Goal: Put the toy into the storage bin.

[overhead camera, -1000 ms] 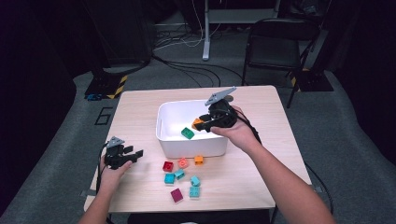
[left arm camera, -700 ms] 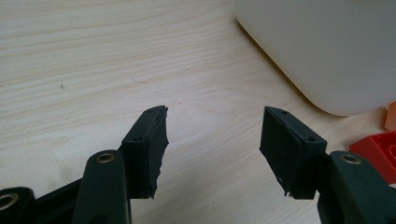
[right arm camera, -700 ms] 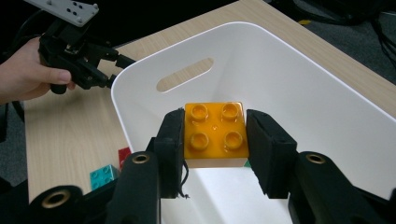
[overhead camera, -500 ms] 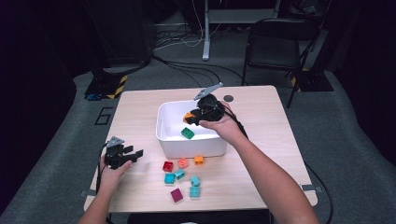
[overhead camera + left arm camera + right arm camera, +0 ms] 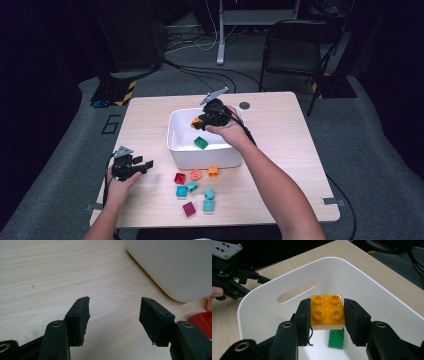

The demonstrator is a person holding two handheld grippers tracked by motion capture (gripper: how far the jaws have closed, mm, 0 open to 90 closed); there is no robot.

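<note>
My right gripper (image 5: 198, 121) (image 5: 327, 313) is shut on an orange four-stud brick (image 5: 327, 311) (image 5: 197, 120) and holds it over the white bin (image 5: 176, 145) (image 5: 367, 287). A green brick (image 5: 201, 142) (image 5: 336, 338) lies on the bin floor below it. My left gripper (image 5: 145, 165) (image 5: 113, 316) rests on the table at the left of the bin, open with nothing between its jaws. It also appears far off in the right gripper view as the left gripper (image 5: 234, 282). Several loose bricks lie in front of the bin, among them a red brick (image 5: 179, 177) (image 5: 202, 320).
The wooden table (image 5: 280, 150) carries teal bricks (image 5: 181, 190), a magenta brick (image 5: 189, 208) and a small orange brick (image 5: 213, 171) near its front edge. A small dark disc (image 5: 244, 105) lies behind the bin. A black chair (image 5: 295, 55) stands beyond the table.
My right gripper has carried the orange brick leftward and a little lower, from the bin's right rim to over its inside. The left gripper has stayed put.
</note>
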